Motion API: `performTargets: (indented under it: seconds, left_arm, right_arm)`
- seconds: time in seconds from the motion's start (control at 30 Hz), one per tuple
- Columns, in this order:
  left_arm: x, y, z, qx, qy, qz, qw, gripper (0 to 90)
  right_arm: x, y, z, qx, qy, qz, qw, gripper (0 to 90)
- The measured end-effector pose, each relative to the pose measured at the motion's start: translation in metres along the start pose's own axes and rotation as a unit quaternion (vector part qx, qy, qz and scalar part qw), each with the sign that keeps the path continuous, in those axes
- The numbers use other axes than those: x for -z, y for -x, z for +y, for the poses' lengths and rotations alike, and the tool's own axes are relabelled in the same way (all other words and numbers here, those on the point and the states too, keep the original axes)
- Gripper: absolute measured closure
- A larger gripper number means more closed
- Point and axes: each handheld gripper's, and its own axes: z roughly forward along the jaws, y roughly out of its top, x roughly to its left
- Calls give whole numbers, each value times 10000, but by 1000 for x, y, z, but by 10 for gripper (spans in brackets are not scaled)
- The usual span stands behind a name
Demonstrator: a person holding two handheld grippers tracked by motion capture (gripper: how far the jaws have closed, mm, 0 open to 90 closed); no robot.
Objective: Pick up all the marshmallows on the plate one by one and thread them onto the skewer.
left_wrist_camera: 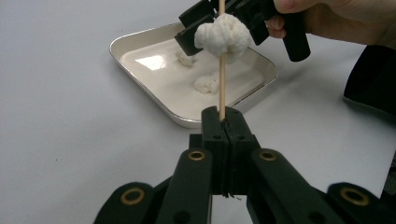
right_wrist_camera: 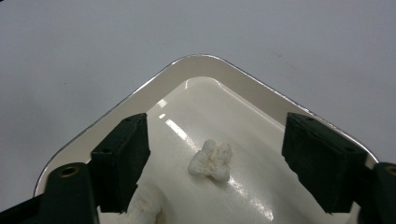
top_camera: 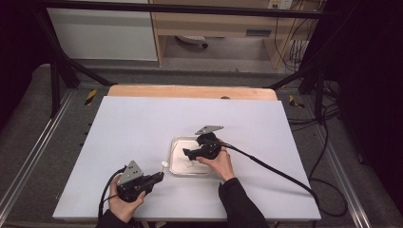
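**Skewer pinched in my left gripper, right gripper open over the tray**

My left gripper (left_wrist_camera: 223,125) is clenched tight on a thin wooden skewer (left_wrist_camera: 222,74), its 2 jaws pressed together with the stick rising straight out from between them. 1 white puffy lump (left_wrist_camera: 223,36) is threaded on the skewer, up near its far end. In the high view I see this left gripper (top_camera: 159,176) low on the white table (top_camera: 142,123), near the front edge, with the lump (top_camera: 164,164) just beside the left rim of the tray (top_camera: 175,142).

My right gripper (top_camera: 186,153) hangs over the shallow metal tray, its jaws apart and gripping nothing. In the right gripper view, the 2 black jaws stand wide on either side of a small white piece (right_wrist_camera: 211,160) lying on the tray floor (right_wrist_camera: 243,116), with clear space between the pads and the piece. A 2nd white piece (right_wrist_camera: 142,210) lies at the bottom edge, just by the left-hand jaw. In the left gripper view I can count 2 loose pieces (left_wrist_camera: 206,84) in the tray, behind the skewer.
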Motion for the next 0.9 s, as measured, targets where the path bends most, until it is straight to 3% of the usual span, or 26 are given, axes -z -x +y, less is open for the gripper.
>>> performTargets:
  seconds: [0.3,0.63,0.9]
  left_arm:
    - [-2,1,-1,-29,-32,-27,10000,886]
    - [-2,1,-1,-29,-30,-28,10000,886]
    - [-2,1,-1,-34,-34,-23,10000,886]
  right_arm:
    - [-5,2,-4,57,-123,-80,9999,470]
    - [-9,0,-9,288,-196,-91,9994,572]
    - [-9,-2,-10,318,-179,-118,9993,693]
